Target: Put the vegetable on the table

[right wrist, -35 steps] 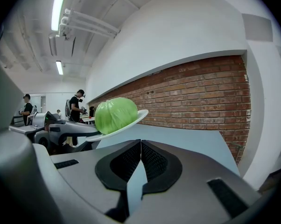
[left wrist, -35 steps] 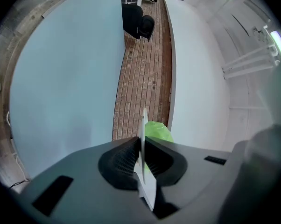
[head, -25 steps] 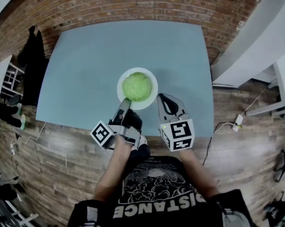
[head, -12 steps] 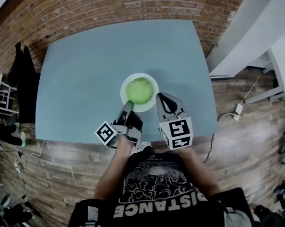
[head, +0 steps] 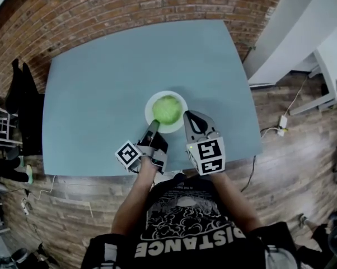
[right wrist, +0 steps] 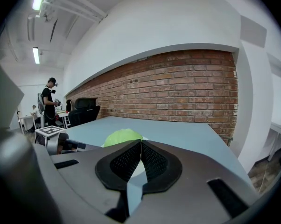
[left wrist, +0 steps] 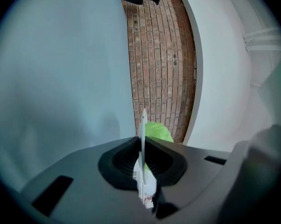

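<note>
green vegetable (head: 167, 109) on a white plate (head: 181, 98)

it lay at the frame's centre, on the grey-blue table (head: 96, 88). the left gripper (head: 153, 129) was clamped on the plate's lower rim. the right gripper (head: 192, 120), just beside, was closed and empty.

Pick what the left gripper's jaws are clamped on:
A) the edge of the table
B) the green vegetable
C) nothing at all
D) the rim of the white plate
D: in the left gripper view, the left gripper has its jaws shut on the thin rim of the white plate, and the green vegetable sits beyond the rim, untouched by the jaws.
</note>
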Available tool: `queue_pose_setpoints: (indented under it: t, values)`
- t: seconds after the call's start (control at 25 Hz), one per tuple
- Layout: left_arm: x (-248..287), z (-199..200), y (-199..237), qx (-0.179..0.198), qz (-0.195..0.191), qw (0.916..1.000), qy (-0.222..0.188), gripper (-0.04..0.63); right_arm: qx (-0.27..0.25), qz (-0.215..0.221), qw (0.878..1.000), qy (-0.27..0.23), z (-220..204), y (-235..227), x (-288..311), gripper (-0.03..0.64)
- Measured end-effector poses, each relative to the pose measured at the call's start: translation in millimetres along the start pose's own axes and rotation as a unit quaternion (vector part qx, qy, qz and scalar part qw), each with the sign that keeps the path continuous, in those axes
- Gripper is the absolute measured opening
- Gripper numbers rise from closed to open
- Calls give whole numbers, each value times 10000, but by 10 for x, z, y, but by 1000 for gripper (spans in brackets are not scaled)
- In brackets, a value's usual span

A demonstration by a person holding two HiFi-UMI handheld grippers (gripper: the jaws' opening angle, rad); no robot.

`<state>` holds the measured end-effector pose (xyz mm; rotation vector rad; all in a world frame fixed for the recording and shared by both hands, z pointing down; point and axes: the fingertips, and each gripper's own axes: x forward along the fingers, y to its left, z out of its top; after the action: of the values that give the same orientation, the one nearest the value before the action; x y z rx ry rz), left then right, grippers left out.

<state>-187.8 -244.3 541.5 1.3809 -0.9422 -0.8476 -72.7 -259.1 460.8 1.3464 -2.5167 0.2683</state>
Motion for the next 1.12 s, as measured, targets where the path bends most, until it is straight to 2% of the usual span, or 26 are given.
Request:
queue_pose_setpoints:
  t: [0.56,0.72,1.12]
  values:
    - [128,99,400,203,466,9981,356,21,56,-149,9997,173,-146,20,132,9]
    - [171,129,529,272,734,9960,430,23,98,-189,9996,202,-165,2,169,9]
    - [255,171,709,230,1027,9931,509,27,132,-175,9991,362,-247,7,259,9]
